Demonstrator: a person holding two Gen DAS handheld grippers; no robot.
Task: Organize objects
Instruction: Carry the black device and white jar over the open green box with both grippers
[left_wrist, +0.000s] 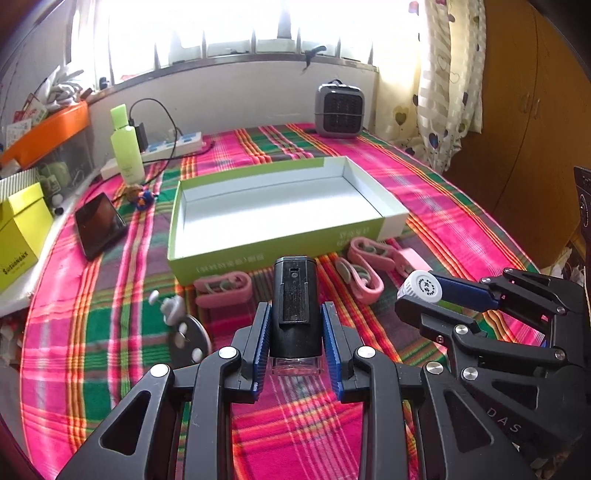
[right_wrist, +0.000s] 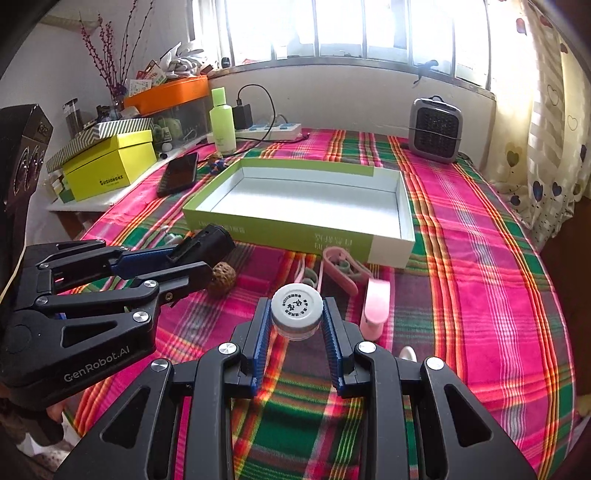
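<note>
Left hand-held gripper pinches a black rectangular plastic device; right hand-held gripper pinches a white ribbed-cap bottle. Only the right wrist view shows a wrinkled brown nut.

Blanket: woven plaid cloth, slightly fuzzy, matt
Tray box: cardboard, green printed outside, smooth white paper lining with soft sheen
Left gripper: matt black plastic frame, shiny metal rivets, ribbed blue rubbery pads
Black device in its grip: matt black plastic, clear glossy base
Small jar in right gripper: white plastic lid (printed top), smooth
Pink clips: matt, rubbery-looking
Phone: glossy dark screen
Green bottle: smooth translucent plastic
Walnut-like nut: rough, pitted brown surface
</note>
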